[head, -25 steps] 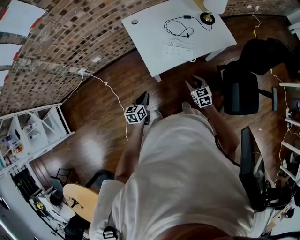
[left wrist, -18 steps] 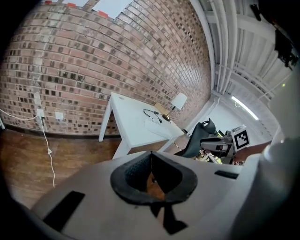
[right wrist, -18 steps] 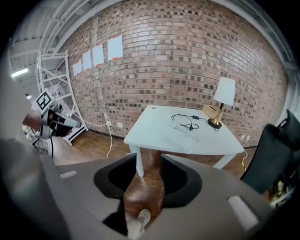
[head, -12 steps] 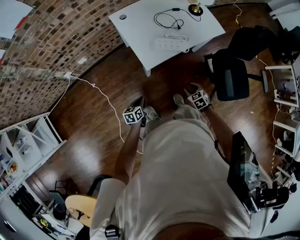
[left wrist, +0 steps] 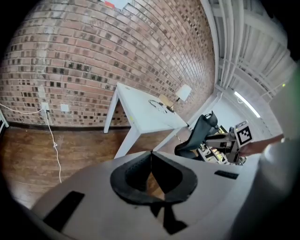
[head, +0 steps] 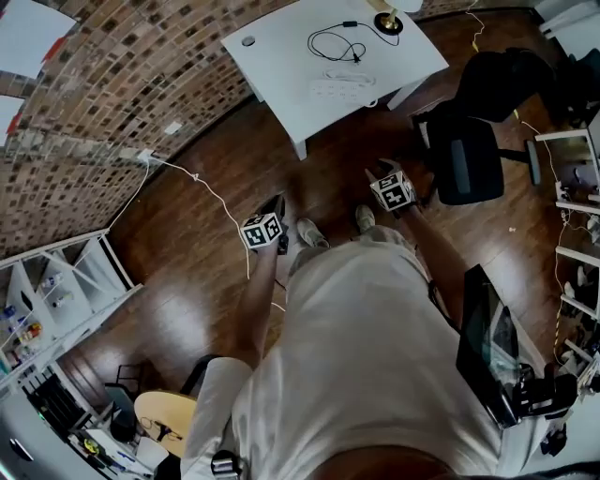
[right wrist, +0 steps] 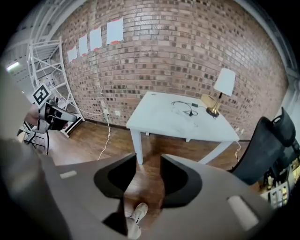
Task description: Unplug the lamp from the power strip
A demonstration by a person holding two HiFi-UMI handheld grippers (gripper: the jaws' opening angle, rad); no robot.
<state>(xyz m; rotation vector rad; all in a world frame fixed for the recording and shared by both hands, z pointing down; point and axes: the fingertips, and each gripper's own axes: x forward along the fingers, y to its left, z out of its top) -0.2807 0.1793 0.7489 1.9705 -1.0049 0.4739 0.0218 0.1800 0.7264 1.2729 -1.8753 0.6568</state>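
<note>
While the person stands on the wooden floor (head: 187, 281) well back from the white bench (head: 281, 56), both tools hang in front of the body near the middle of the head view. The left hand-held gripper (head: 278, 202) sits left of centre with its marker cube facing up. In its own view, its two dark jaws meet at the tips with nothing between them. The right hand-held gripper (head: 381, 170) sits right of centre. In its own view, its jaws stand apart, and only floorboards and a pale shoe (right wrist: 136, 213) show through the gap.

The bench fills the top centre of the head view. A white power strip (head: 342, 89) lies on it near the front edge. Behind the strip, a black cord (head: 330, 42) loops across the top toward the lamp (head: 388, 21) at the upper right corner, where only the lamp's base is in frame. At this size it cannot be told whether the plug sits in the strip. A black office chair (head: 466, 159) stands just right of the bench. A brick wall (head: 112, 84) fills the upper left, and a white cable (head: 211, 192) trails from it across the floor. Both grippers are well apart from the bench.
</note>
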